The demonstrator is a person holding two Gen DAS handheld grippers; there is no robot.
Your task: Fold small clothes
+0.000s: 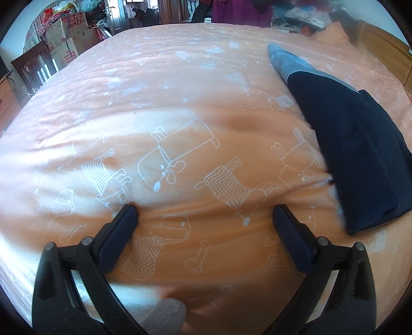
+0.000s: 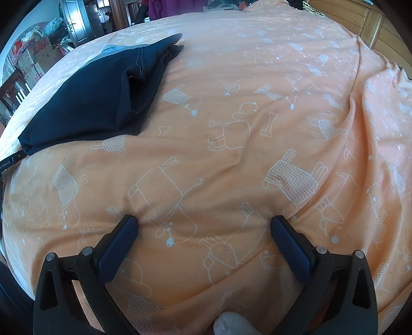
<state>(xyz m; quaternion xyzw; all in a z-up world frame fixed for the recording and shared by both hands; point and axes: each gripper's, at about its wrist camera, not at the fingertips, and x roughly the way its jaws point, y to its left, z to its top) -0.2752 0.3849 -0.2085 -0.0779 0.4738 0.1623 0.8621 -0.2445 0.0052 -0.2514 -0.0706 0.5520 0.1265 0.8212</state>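
Observation:
A folded dark navy garment (image 1: 355, 152) with a grey-blue part at its far end lies on the orange bedspread (image 1: 180, 103), to the right of my left gripper (image 1: 204, 214). That gripper is open, its tips pressing into the spread with nothing between them. In the right wrist view the same navy garment (image 2: 97, 103) lies at the upper left, well away from my right gripper (image 2: 203, 223). The right gripper is also open and rests on the orange bedspread (image 2: 257, 154), holding nothing.
Cardboard boxes (image 1: 67, 36) and a dark wooden chair (image 1: 33, 67) stand beyond the bed's far left edge. A wooden headboard (image 1: 381, 49) runs along the right. The wooden headboard (image 2: 373, 23) also shows at top right. A pale blurred object (image 1: 164, 317) sits at the bottom edge.

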